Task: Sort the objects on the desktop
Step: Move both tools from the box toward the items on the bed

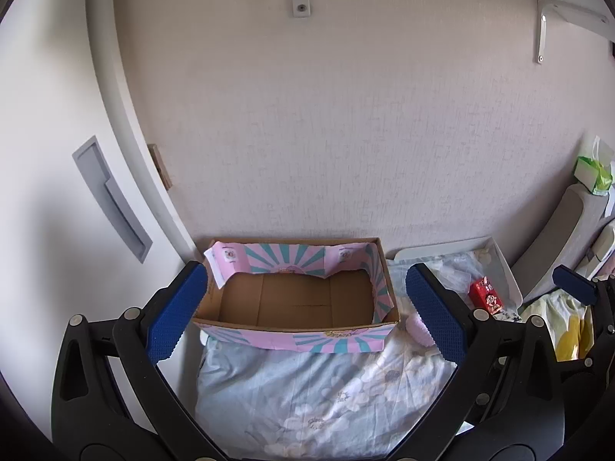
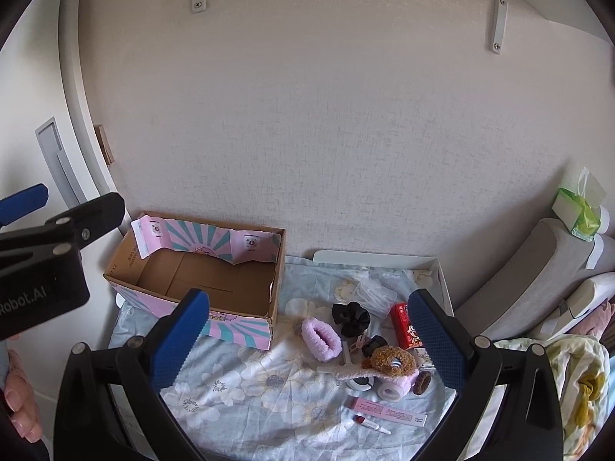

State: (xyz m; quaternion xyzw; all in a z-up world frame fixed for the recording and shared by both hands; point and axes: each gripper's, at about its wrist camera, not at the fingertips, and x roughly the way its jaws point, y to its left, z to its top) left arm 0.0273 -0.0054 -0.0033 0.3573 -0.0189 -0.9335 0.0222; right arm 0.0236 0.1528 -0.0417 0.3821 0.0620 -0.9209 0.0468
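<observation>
An empty cardboard box (image 1: 296,299) (image 2: 200,280) with pink and teal printed flaps sits at the back left of a floral cloth. Right of it lie small items: a pink scrunchie (image 2: 321,338), a black scrunchie (image 2: 350,317), a red carton (image 2: 406,326) (image 1: 489,295), a brown fuzzy toy (image 2: 392,359), a tape roll (image 2: 392,388), a pink tube (image 2: 384,411) and a small lip stick (image 2: 369,422). My left gripper (image 1: 303,315) hangs open in front of the box. My right gripper (image 2: 307,340) is open above the pile, holding nothing.
The floral cloth (image 2: 246,388) covers a white tray (image 2: 442,272) against the wall. A clear plastic case (image 2: 374,296) lies at the tray's back. Grey cushions (image 2: 530,280), a green tissue pack (image 2: 578,215) and bedding (image 2: 580,376) stand right. A hand (image 2: 17,395) shows at far left.
</observation>
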